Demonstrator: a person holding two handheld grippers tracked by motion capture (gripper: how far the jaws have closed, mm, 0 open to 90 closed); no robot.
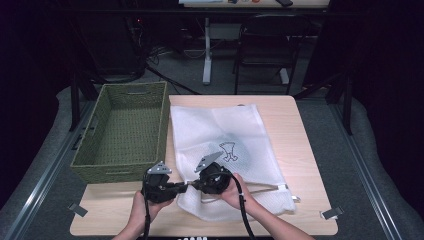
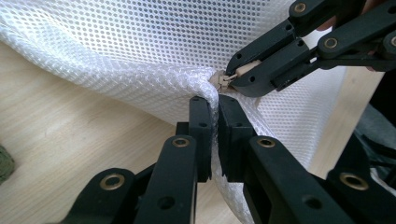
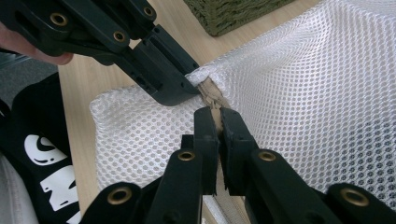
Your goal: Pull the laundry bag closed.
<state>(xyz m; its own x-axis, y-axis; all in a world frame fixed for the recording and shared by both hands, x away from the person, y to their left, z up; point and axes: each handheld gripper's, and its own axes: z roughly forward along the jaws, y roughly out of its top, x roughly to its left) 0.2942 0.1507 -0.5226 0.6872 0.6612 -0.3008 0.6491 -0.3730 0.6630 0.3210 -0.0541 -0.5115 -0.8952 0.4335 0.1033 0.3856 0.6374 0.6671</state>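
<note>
Both grippers pinched tight: left gripper (image 2: pixel 214 109) on white mesh bag (image 1: pixel 235 132) corner, right gripper (image 3: pixel 215 119) on zip pull (image 3: pixel 211 93), near table (image 1: pixel 300 130) edge.

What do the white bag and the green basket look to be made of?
The white bag looks like soft synthetic mesh: fine round holes, creasing where the left gripper pinches it. The green basket looks woven, perhaps paper cord or grass: matte, ribbed walls.
</note>
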